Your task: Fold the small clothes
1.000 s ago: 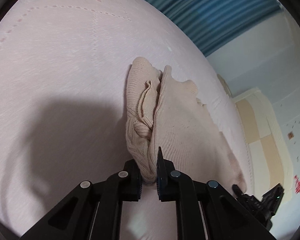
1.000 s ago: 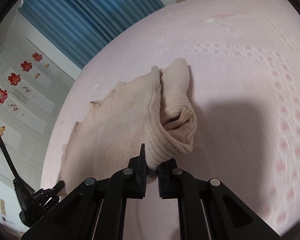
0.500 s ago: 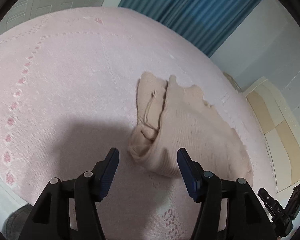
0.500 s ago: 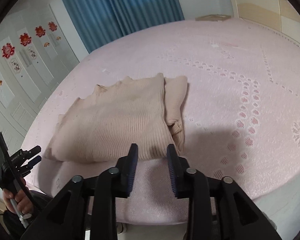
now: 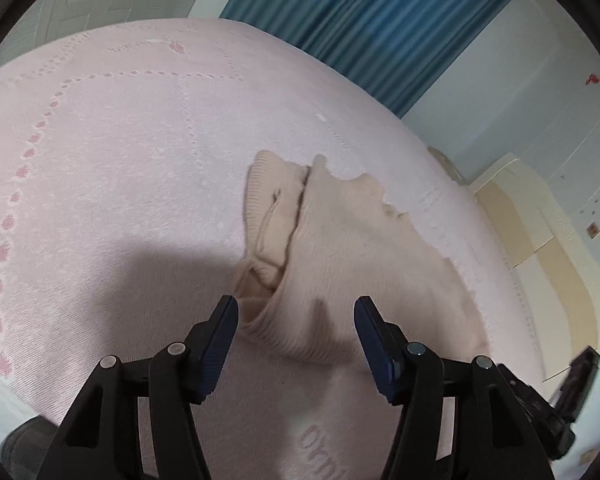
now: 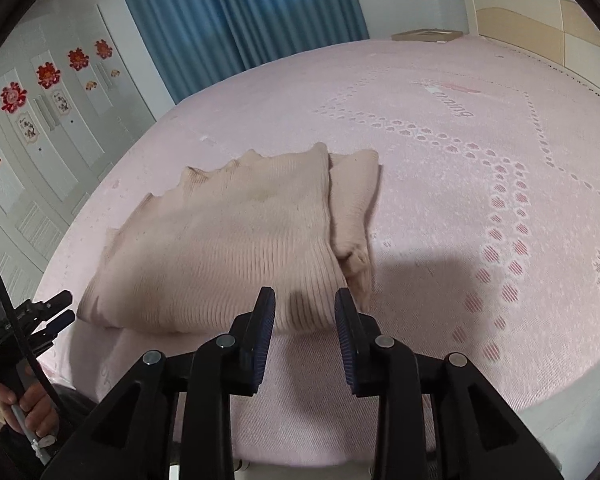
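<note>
In the left wrist view the left gripper [image 5: 296,312] hangs just above the near edge of the bed [image 5: 100,152], its jaws spread wide and holding nothing. The folded beige sweater [image 5: 340,248] lies flat on the pink bedspread between and beyond the two blue pads; its folded ribbed edge sits just ahead of the jaws, without clear contact. From the gripper, the tucked sleeve layers run toward 12 o'clock, and the broad body of the garment spreads toward 2 o'clock, ending in a scalloped hem. A blue curtain [image 5: 380,28] hangs at 1 o'clock behind the bed, and part of the other gripper shows at 4 o'clock near the frame edge.

In the right wrist view the right gripper [image 6: 305,308] also has its jaws parted, gripping nothing, poised just short of the sweater [image 6: 228,248]. The garment rests on the bed [image 6: 480,140] as a flat folded stack, its main panel stretching toward 10 o'clock and a narrower folded strip lying beside it at 12 o'clock. At 8 o'clock the person's left hand [image 6: 24,404] holds the left gripper [image 6: 52,312]. The curtain [image 6: 240,12] stands at 11 o'clock, with white wardrobe doors [image 6: 40,120] bearing red decorations beside it at 10 o'clock.
</note>
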`<state>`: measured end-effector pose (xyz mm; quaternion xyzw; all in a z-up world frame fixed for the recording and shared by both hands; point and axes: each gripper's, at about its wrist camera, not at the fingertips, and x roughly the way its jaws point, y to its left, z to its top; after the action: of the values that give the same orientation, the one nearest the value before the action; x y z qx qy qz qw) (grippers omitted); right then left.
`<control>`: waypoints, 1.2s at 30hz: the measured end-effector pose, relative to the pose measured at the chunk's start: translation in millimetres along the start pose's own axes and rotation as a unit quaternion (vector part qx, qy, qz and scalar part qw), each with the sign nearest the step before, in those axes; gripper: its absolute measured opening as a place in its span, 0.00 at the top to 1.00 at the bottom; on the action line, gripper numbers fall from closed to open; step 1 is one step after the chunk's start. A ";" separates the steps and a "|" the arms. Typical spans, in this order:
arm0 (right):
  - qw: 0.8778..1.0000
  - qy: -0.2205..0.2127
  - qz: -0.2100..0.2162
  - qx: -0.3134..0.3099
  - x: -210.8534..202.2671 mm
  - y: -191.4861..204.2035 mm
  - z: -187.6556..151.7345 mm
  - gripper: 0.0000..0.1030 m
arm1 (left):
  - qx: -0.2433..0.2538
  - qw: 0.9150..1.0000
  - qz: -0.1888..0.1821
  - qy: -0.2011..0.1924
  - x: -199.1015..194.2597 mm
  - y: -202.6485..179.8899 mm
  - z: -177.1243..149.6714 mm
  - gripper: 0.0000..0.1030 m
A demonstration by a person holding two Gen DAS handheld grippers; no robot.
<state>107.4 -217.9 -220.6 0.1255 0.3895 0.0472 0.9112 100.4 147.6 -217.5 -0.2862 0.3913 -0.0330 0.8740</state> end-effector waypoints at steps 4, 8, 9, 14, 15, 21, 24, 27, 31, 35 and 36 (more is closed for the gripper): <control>1.000 0.005 -0.024 0.010 16.7 -1.8 8.6 0.70 | 0.000 1.000 0.000 0.007 12.8 -2.8 1.8 0.45; 1.000 0.014 -0.015 0.023 22.4 -7.8 9.0 0.70 | 0.022 1.000 0.008 -0.006 15.5 -10.7 2.6 0.46; 0.999 0.018 -0.015 0.021 25.0 -8.5 8.7 0.70 | 0.027 1.000 0.012 -0.006 18.6 -12.3 3.6 0.46; 0.998 0.052 -0.012 0.025 41.6 -10.2 5.9 0.69 | -0.001 1.000 0.000 0.020 27.5 -2.5 4.8 0.62; 0.998 0.054 -0.013 0.024 43.2 -9.6 5.2 0.69 | -0.009 1.000 0.003 0.023 28.4 0.9 4.7 0.64; 0.999 0.034 -0.002 0.000 35.3 -1.1 -0.3 0.91 | -0.071 0.996 -0.035 0.035 26.4 28.9 3.1 0.93; 0.999 0.031 0.013 0.003 30.1 -1.8 -2.4 0.92 | -0.075 0.996 -0.038 0.034 22.7 32.9 -0.2 0.93; 0.998 0.037 0.032 0.031 26.6 -12.0 -4.1 0.92 | -0.072 0.996 -0.036 0.037 18.4 32.0 -5.4 0.93; 0.997 0.040 0.039 0.048 21.4 -18.6 -8.1 0.92 | -0.060 0.997 -0.026 0.036 13.5 30.1 -10.2 0.93; 0.998 0.049 0.014 0.032 24.8 -12.2 -8.2 0.86 | -0.070 0.997 -0.010 0.040 11.1 38.1 -8.3 0.87; 0.998 0.049 0.007 0.029 25.9 -11.0 -7.5 0.84 | -0.072 0.997 -0.006 0.039 9.6 40.0 -7.4 0.82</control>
<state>119.8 -222.3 -246.6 0.1521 0.4343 0.0479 0.8866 95.3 174.7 -248.9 -0.3495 0.4251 -0.0210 0.8347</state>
